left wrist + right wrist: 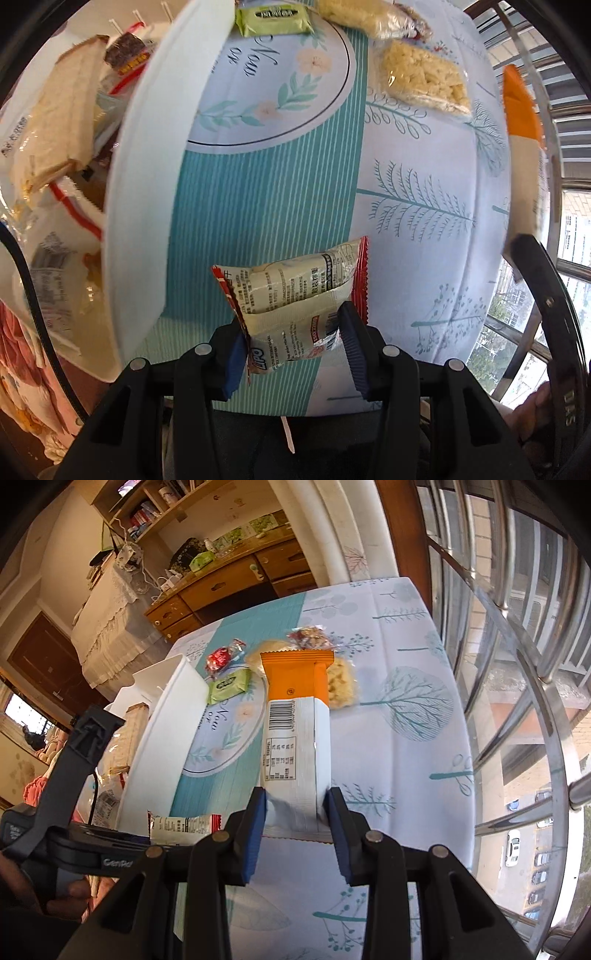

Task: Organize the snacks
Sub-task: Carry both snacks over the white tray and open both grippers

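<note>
My left gripper [291, 317] is shut on a cream and red snack packet [295, 291], held above the teal striped part of the tablecloth [266, 206]. The same packet [184, 825] shows low at the left of the right wrist view. A white bin [147, 166] stands just left of it, with several wrapped snacks [62, 118] inside. My right gripper [297, 794] is shut on the lower end of a long orange and white bar packet [295, 716], which sticks up in front of the loose snacks. This bar [521, 122] also appears at the right edge of the left wrist view.
On the cloth behind lie a green packet [229, 685], a red wrapped sweet [219, 657], pale rice crisp bars [341, 683] and a nut bar [310, 637]. Metal window bars [517, 664] run along the table's right side. A wooden desk [229, 583] stands beyond the far edge.
</note>
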Tool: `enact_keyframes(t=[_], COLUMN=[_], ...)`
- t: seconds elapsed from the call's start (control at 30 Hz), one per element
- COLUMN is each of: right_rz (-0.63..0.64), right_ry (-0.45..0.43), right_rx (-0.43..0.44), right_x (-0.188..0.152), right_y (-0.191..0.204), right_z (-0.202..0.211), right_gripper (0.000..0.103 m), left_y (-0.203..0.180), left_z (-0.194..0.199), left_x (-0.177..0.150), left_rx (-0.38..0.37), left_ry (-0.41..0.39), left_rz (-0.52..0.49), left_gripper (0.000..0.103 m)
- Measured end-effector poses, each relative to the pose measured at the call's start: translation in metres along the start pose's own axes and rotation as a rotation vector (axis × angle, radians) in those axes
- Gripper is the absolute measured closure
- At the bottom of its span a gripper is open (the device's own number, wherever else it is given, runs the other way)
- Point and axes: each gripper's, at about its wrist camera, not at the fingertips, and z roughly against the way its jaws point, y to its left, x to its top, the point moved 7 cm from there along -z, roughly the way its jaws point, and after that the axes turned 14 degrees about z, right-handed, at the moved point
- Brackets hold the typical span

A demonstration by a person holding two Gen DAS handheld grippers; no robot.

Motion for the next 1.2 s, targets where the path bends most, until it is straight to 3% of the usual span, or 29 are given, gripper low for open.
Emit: enact_keyframes(t=[0.27,0.6,0.77,1.03,1.2], right_rz=[0.030,0.010,-0.005,-0.004,0.001], right_ry=[-0.018,-0.058,-0.081,-0.097,-0.100], right_rx=[0.033,0.064,0.078,0.085,0.094], right_x=[0.016,0.031,0.038,0.047,0.054], right_y=[0.035,0.081,0.108,0.152,0.179], right_z=[-0.006,-0.008,-0.010,-0.021,-0.031], right_gripper=[0.069,0.069,0.069,0.069,0.069], left_y=[0.020,0.065,0.088,0.120,0.145], left_z=[0.054,0.136,0.163,0.201,0.216], left_x=[0.000,0.017,0.027,0.035,0.042], left_rx=[-0.080,-0.184,-0.235,-0.378,-0.406], left_ry=[-0.091,-0.295,-0.374,-0.526,-0.599], left_rz=[-0.046,-0.114,-0.141,-0.228,-0.265], left_gripper=[0.058,0.058,0.058,0.058,0.058])
